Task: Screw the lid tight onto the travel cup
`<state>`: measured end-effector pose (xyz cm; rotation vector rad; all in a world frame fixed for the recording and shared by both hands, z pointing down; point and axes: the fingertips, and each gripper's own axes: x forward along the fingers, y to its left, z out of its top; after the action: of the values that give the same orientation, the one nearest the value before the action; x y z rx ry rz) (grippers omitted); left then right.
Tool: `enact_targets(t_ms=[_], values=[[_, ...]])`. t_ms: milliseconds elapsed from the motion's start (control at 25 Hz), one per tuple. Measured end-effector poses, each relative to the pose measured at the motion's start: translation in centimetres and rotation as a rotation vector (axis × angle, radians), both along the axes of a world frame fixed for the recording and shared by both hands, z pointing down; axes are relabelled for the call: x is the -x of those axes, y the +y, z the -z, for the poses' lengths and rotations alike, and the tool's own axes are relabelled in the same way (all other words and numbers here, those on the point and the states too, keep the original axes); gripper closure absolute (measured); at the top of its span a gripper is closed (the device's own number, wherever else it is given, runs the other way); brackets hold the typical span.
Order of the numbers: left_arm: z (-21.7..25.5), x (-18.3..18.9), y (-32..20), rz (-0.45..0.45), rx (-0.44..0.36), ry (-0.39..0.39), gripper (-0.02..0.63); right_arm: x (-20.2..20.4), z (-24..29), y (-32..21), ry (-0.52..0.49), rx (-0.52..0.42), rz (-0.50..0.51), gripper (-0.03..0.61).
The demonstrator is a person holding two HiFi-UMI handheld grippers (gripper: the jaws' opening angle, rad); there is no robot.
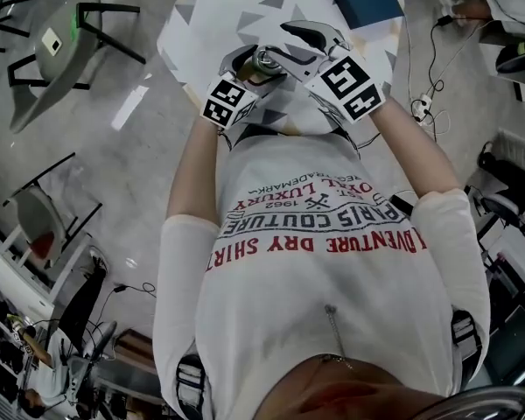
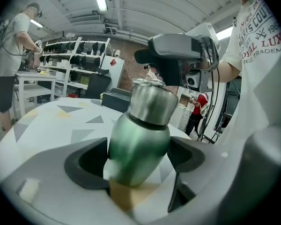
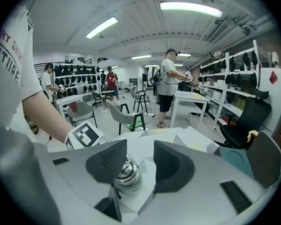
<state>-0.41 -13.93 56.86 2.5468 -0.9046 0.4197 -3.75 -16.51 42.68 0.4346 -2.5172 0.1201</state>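
**Inspector A:** Colours of the travel cup (image 2: 136, 149)?

**Inspector B:** Body metallic green, narrow black band below the top. Lid (image 2: 152, 101) brushed silver.

**Inspector A:** And the surface (image 2: 42, 121)?

**Inspector B:** White, patterned with scattered grey and pale yellow triangles. Shirt (image 1: 332, 296) white, with red and black lettering.

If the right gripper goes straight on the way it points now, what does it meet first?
Probably the silver lid, which shows between the open jaws of the right gripper, nearer one pad. Depth is unclear; beyond it lies the patterned table.
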Motion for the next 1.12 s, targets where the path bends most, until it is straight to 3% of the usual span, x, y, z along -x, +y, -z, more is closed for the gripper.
enact_targets(t_ms=[160,240,480,760,1000,1120], values=[[0.1,-0.2,0.3,-0.004,-0.009,-0.047,0.218,-1.0,1.6,-0.3,-0.107,-0.021,-0.077,0.52],[0.5,-0.1,0.3,0.001,-0.023,-0.053,0.218,-1.2,2.2,-0.2,-0.133,-0.042,-0.078,0.546],[3.7,1.1,1.1,0.066,-0.09,-0.069,0.218,-2.3,2.9,-0.1,-0.175,-0.072,-0.113,0.566],[11.8,2.6,2.1,0.157,-0.254,-0.045,0.228,-3.0,4.5,1.1,-0.258,-0.085,-0.138,0.566],[17.8,5.1,1.1,0.304,-0.385,-0.044,0.477,-3.1,5.6,1.3,-0.281,-0.121,-0.189,0.566],[19.9,6.5,0.8,0.39,-0.415,-0.033,0.553,-3.4,6.1,1.4,-0.279,-0.154,-0.213,0.566]])
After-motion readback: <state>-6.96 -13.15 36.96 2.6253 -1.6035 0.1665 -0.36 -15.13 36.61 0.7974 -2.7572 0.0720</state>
